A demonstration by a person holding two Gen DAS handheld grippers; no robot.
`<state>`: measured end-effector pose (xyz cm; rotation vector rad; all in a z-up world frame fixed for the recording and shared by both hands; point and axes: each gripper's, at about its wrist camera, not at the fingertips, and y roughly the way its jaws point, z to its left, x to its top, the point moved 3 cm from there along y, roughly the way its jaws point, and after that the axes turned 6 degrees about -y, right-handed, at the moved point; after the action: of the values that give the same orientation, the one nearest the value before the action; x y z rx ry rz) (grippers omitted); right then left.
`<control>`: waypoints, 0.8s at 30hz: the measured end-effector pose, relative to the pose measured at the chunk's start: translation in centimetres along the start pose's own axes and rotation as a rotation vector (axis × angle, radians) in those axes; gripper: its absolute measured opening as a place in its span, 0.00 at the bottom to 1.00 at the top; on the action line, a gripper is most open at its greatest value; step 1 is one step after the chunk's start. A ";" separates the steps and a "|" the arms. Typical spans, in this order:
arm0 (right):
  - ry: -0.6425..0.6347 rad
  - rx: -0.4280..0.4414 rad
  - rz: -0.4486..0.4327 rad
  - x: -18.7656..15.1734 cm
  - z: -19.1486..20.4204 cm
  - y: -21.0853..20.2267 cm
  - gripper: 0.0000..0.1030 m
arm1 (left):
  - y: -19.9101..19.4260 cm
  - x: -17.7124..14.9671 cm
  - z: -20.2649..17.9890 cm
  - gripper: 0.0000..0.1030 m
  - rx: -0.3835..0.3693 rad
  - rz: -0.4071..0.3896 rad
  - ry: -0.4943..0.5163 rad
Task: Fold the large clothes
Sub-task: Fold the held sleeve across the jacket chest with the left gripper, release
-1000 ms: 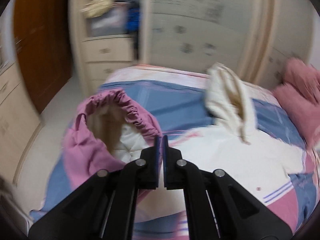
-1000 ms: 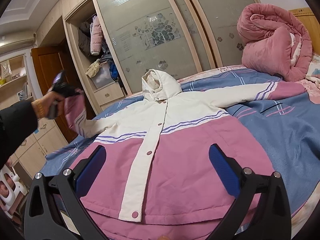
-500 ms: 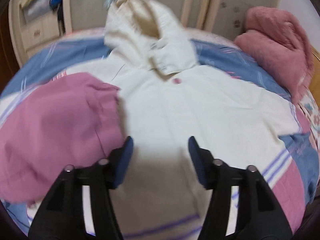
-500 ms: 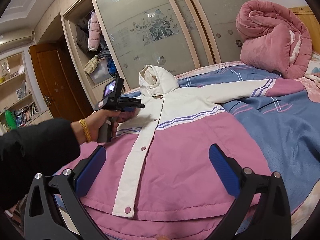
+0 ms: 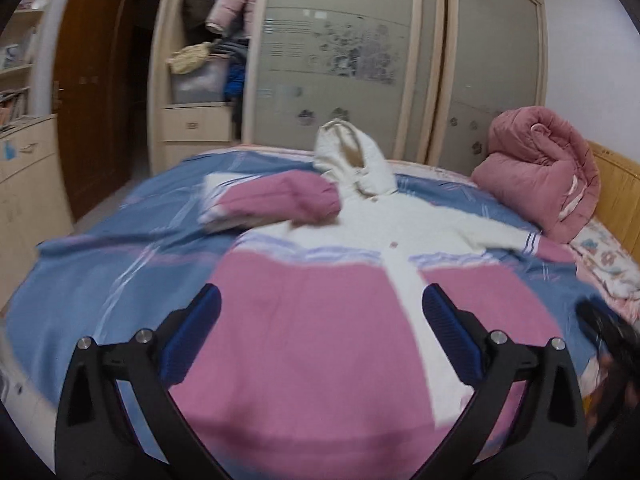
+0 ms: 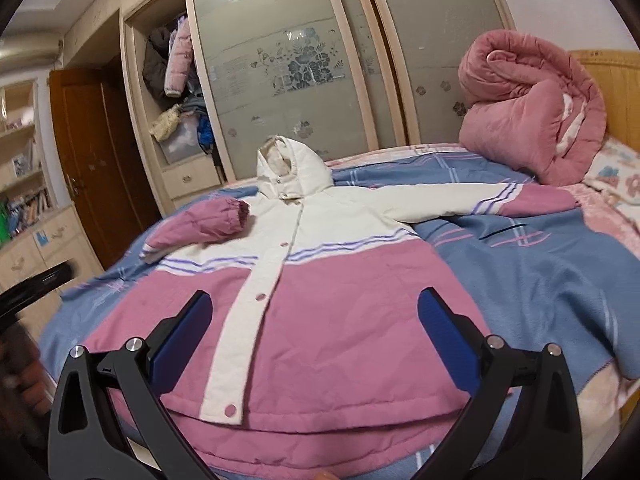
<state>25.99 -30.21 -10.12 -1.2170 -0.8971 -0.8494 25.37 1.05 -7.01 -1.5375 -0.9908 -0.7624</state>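
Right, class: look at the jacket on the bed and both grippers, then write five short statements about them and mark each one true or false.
1. The jacket lies front up on the bed. True.
2. Both sleeves stretch straight out. False: one sleeve is folded in toward the chest; the other sleeve lies stretched out.
3. The left gripper is shut on a cuff. False: it is open and holds nothing.
4. The right gripper is open. True.
5. The rolled pink quilt covers the hood. False: it sits apart, near the headboard.
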 end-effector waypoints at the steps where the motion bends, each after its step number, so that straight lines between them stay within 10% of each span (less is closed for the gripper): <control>1: -0.005 -0.010 0.006 -0.2 0.1 -0.2 0.99 | -1.3 -0.8 0.5 0.98 0.017 -0.006 -0.023; 24: -0.049 -0.135 -0.005 -1.1 2.0 -5.7 0.99 | -6.0 -4.1 -1.5 0.98 -0.051 0.042 0.011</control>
<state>20.21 -29.00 -8.62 -1.3580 -0.8933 -0.8990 18.29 -0.89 -7.65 -1.5913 -0.9353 -0.7708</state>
